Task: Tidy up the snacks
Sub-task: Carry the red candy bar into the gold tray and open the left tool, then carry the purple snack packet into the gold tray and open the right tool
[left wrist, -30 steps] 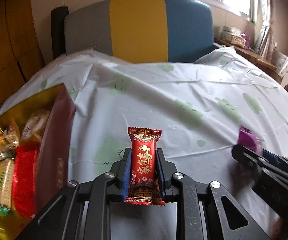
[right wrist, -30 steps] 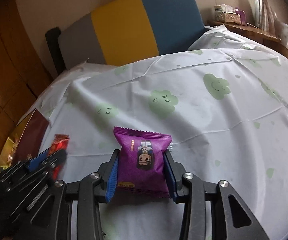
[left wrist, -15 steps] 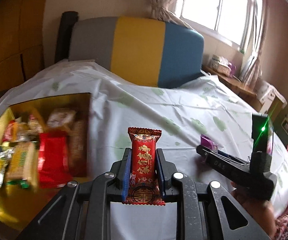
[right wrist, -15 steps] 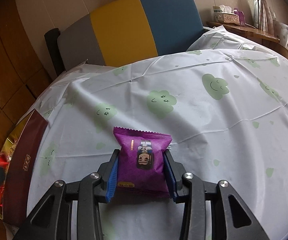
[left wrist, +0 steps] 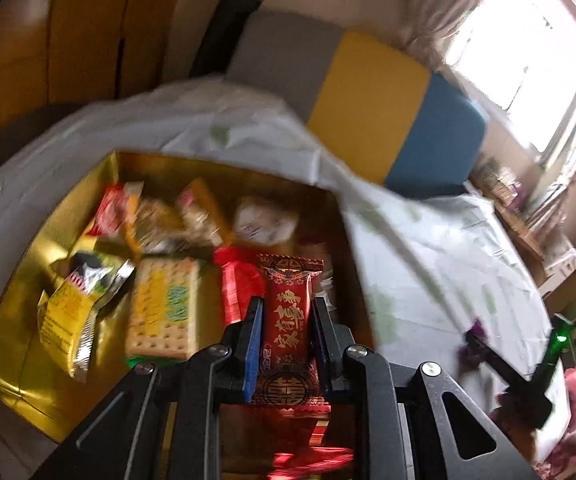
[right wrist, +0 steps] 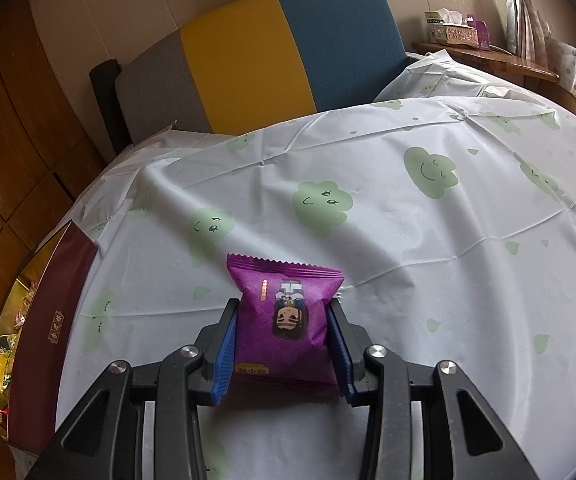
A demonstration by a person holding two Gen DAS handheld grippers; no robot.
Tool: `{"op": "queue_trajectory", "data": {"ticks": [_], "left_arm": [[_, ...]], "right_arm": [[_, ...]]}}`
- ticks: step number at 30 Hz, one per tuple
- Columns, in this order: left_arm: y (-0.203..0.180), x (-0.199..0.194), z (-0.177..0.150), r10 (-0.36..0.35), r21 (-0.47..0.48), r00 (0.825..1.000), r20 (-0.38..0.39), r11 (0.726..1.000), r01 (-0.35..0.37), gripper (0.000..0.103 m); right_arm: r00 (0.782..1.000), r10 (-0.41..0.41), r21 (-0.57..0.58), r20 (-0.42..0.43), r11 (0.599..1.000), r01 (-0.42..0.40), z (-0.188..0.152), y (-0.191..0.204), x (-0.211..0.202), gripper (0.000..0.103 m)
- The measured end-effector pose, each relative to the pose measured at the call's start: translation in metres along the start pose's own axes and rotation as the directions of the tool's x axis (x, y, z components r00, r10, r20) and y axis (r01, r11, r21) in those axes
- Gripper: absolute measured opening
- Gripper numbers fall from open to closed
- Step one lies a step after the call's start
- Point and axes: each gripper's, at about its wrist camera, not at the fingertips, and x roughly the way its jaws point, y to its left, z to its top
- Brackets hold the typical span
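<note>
Red foil candy packet [left wrist: 290,320], clamped in the left gripper [left wrist: 288,344], has swung over the gold-lined snack box [left wrist: 19,312]; right gripper [right wrist: 285,344] stays above the cloud-print tablecloth [right wrist: 428,240], clamping the purple snack pouch [right wrist: 288,316].

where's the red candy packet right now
In the left wrist view, the red candy packet is clamped upright in the left gripper, held over the gold-lined box, with a cracker pack to its left.
</note>
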Motion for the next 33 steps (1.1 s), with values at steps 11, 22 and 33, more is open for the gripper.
{"op": "queue_trajectory", "data": {"ticks": [11, 22, 33], "left_arm": [[0.035, 0.044, 0.01, 0.083, -0.082, 0.974, -0.211, 0.991, -0.102, 0.024], [0.04, 0.037, 0.001, 0.157, -0.043, 0.976, -0.148, 0.985, -0.165, 0.04], [0.023, 0.009, -0.021, 0.219, 0.052, 0.973, -0.076, 0.975, -0.215, 0.05]], "right_arm": [[1.0, -0.003, -0.003, 0.0, 1.0, 0.003, 0.0, -0.001, 0.001, 0.042], [1.0, -0.005, -0.006, 0.0, 1.0, 0.005, 0.0, -0.001, 0.001, 0.042], [1.0, -0.009, -0.009, 0.0, 1.0, 0.009, -0.001, -0.001, 0.002, 0.042]]}}
